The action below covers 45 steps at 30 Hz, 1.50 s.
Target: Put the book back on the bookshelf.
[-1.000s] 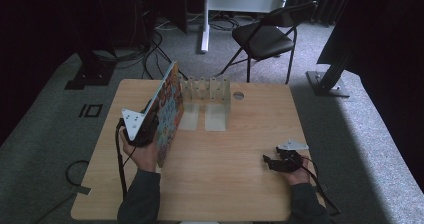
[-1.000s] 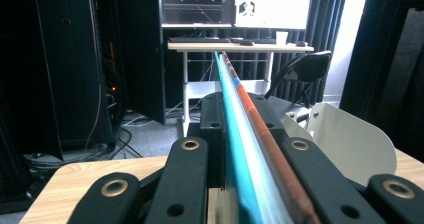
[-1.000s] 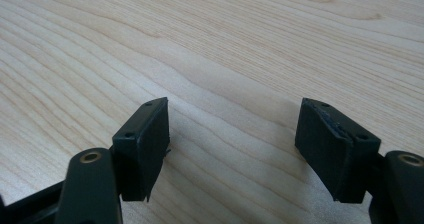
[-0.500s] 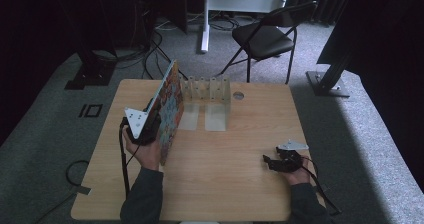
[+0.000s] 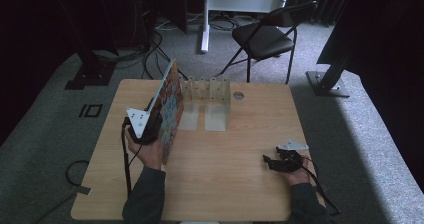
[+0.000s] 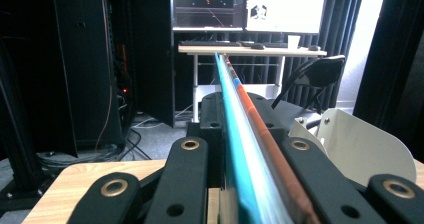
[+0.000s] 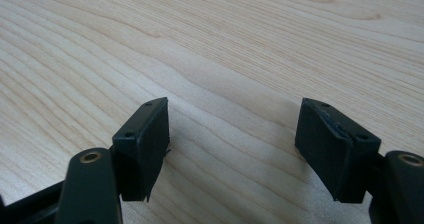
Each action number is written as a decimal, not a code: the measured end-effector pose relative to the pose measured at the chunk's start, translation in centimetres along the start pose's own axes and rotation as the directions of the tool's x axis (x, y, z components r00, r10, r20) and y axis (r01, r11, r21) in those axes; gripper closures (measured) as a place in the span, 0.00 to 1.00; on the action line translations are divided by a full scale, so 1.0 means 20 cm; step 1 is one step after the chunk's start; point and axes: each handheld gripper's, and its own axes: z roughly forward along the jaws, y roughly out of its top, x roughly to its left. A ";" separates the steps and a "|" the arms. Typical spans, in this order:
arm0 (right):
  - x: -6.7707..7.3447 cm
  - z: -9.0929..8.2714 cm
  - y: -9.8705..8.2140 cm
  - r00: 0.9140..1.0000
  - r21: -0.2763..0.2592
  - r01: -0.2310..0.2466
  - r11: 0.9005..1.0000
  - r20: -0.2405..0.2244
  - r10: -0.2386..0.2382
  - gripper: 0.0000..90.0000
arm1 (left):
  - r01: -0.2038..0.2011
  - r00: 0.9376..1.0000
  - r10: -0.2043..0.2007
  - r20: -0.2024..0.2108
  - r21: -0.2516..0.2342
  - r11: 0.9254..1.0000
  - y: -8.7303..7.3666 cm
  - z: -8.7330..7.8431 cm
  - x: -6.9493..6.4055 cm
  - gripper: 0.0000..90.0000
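A thin colourful book [image 5: 170, 104] stands on edge on the wooden table [image 5: 240, 134], tilted and pointing toward a clear slotted rack [image 5: 205, 90] at the back. My left gripper [image 5: 150, 129] is shut on the book's near end. In the left gripper view the book's teal and orange edges [image 6: 240, 134] run between the black jaws, with the rack's white end plate [image 6: 360, 144] to the right. My right gripper [image 5: 272, 162] rests low at the front right, open. In the right gripper view its fingers [image 7: 145, 144] stand wide apart over bare wood [image 7: 230, 59].
A small round hole [image 5: 238, 95] sits in the table right of the rack. Behind the table stand a black folding chair [image 5: 265, 36], a white stand base [image 5: 240, 4] and dark equipment legs. A desk with monitors [image 6: 250, 9] is farther back.
The left gripper and book have shifted very slightly; the right gripper has stayed where it was.
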 end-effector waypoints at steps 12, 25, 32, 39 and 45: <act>0.00 0.00 0.00 1.000 -0.001 0.000 1.000 0.000 0.000 0.33 | -0.006 1.000 0.006 -0.014 -0.006 1.000 -0.01 0.02 -0.01 0.89; 0.00 0.00 0.00 1.000 -0.001 0.000 1.000 -0.001 0.000 0.33 | -0.007 1.000 0.007 -0.024 -0.018 1.000 -0.02 0.03 -0.02 0.89; 0.00 0.00 0.00 1.000 -0.001 0.000 1.000 -0.001 0.000 0.33 | -0.005 1.000 0.004 -0.028 -0.024 1.000 -0.03 0.05 -0.02 0.89; 0.00 0.00 0.00 1.000 -0.001 0.000 1.000 -0.001 0.000 0.33 | -0.003 1.000 0.003 -0.029 -0.025 1.000 -0.03 0.05 -0.03 0.89; 0.00 0.00 0.00 1.000 -0.002 0.000 1.000 -0.001 0.000 0.33 | -0.004 1.000 0.003 -0.030 -0.028 1.000 -0.03 0.06 -0.03 0.89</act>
